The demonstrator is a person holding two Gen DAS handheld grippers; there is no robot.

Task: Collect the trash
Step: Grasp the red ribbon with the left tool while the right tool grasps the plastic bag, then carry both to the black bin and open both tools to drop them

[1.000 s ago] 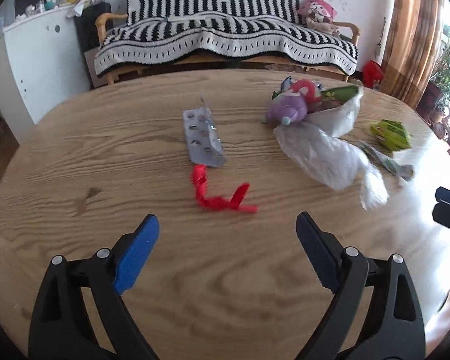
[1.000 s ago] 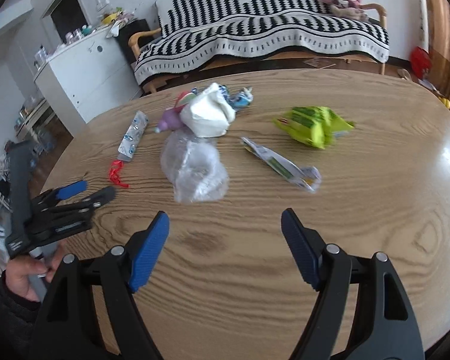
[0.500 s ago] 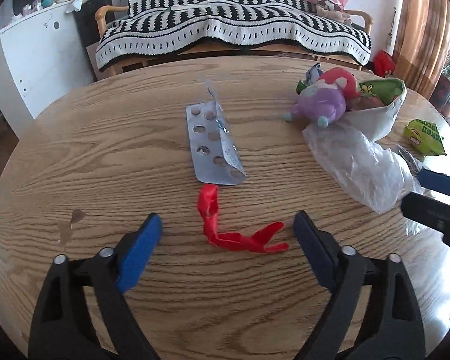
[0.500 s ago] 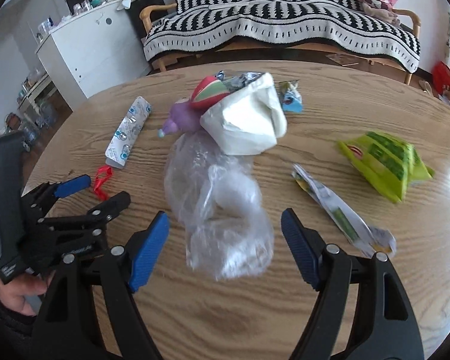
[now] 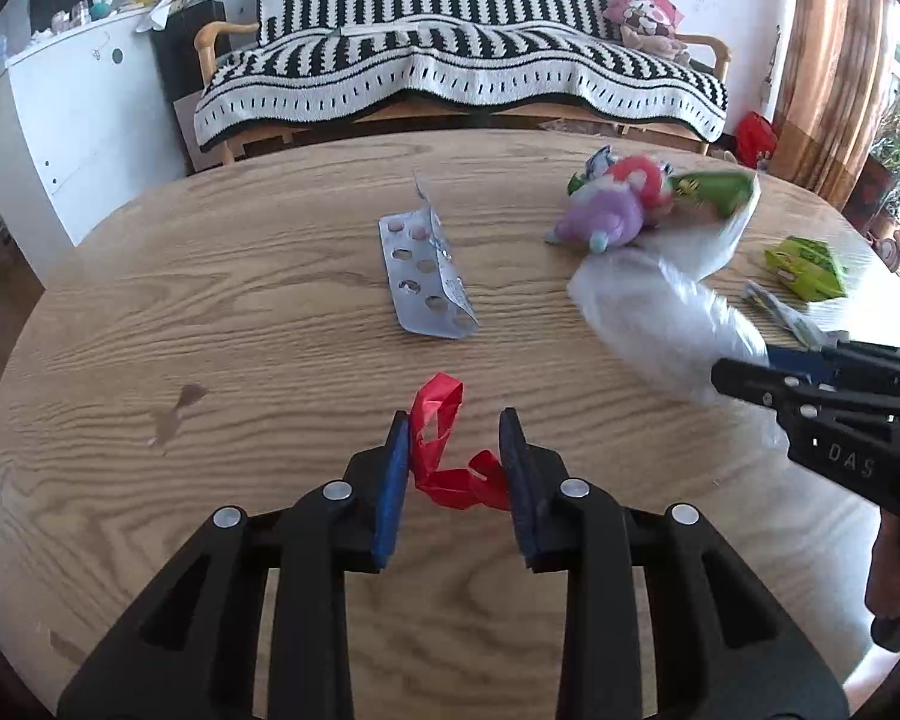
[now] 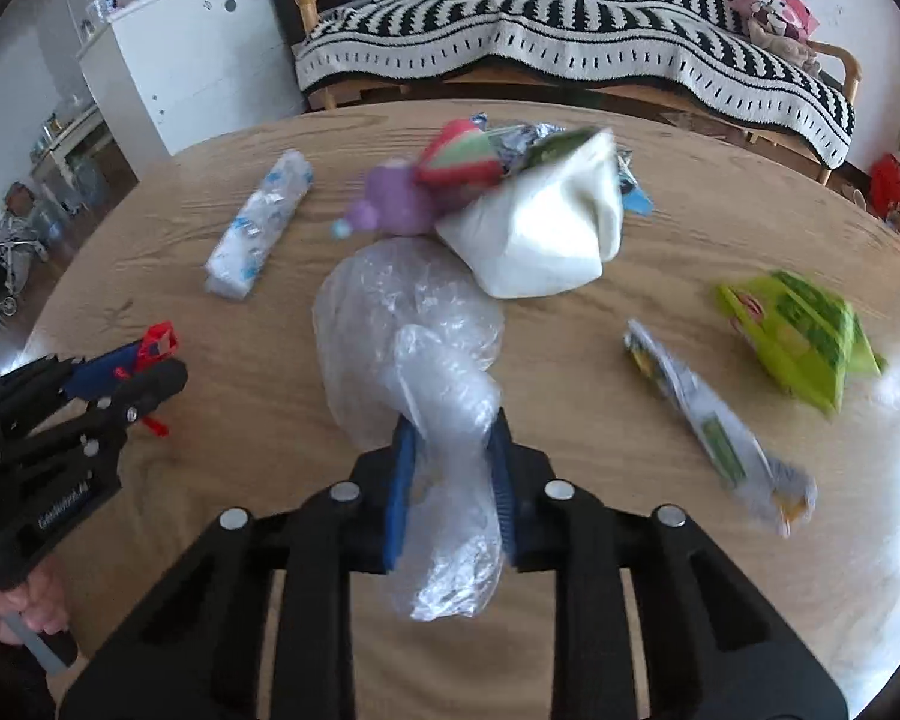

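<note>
My left gripper point(image 5: 455, 429) is shut on a red ribbon scrap point(image 5: 444, 462) lying on the round wooden table point(image 5: 240, 276). My right gripper point(image 6: 450, 438) is shut on a crumpled clear plastic bag point(image 6: 411, 324), which also shows in the left wrist view point(image 5: 660, 312). The right gripper shows at the right edge of the left wrist view point(image 5: 750, 369), and the left gripper at the left of the right wrist view point(image 6: 144, 372).
A silver blister pack point(image 5: 426, 270) lies mid-table. A white paper bag point(image 6: 546, 228) holds wrappers and a purple plush toy point(image 5: 606, 219). A green wrapper point(image 6: 801, 339) and a thin wrapper point(image 6: 708, 420) lie to the right. A striped sofa point(image 5: 450, 78) stands behind.
Both grippers moved forward and closed: the left onto the red ribbon, the right onto the clear plastic bag.
</note>
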